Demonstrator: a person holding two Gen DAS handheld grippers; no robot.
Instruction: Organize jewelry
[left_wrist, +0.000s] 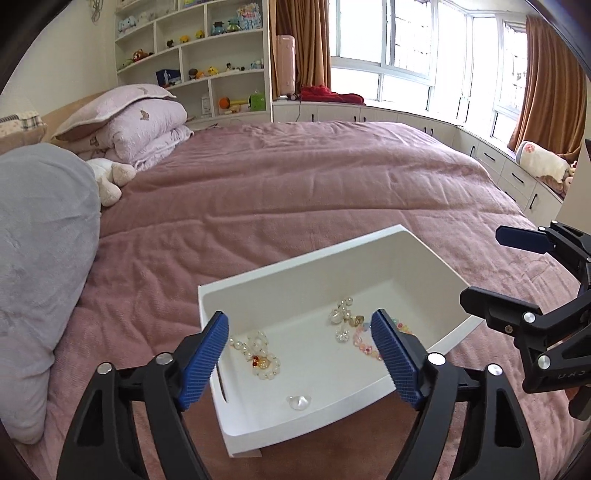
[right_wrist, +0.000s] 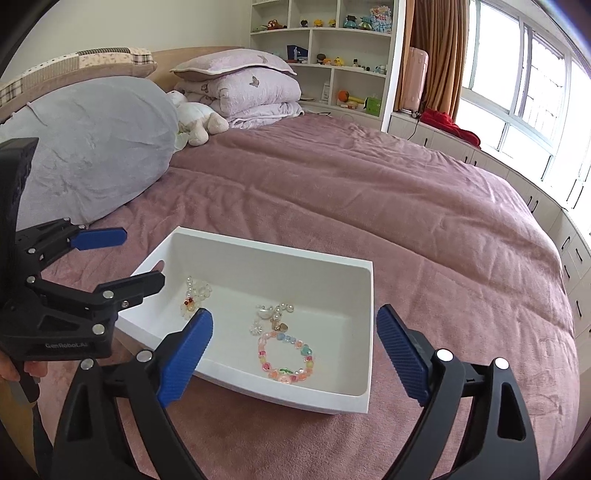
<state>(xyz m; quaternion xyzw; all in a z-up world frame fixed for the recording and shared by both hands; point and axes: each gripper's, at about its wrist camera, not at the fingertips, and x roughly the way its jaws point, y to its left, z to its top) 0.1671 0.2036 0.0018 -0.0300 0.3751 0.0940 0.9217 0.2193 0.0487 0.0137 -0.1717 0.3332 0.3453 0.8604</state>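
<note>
Several bead pieces lie in white tray (right_wrist: 364, 332) on bed (right_wrist: 406, 206), ahead of both sets of jaws. Left gripper (left_wrist: 299, 354) released, empty; right gripper (right_wrist: 295, 350) likewise. Pastel bracelet (right_wrist: 286, 356): light, floppy, slippery; pinch one bead strand. Pearl bracelet (left_wrist: 260, 354) same.

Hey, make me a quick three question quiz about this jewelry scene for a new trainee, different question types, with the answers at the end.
1. True or false: the left tool is shut on the colorful bead bracelet.
2. The white tray rests on: A) a desk B) the pink bedspread C) the floor.
3. Fill in: the pearl bracelet with the amber bead lies ____ the tray.

Key: 1 false, both it and the right tool are open and empty; 2 B; 3 inside.
</note>
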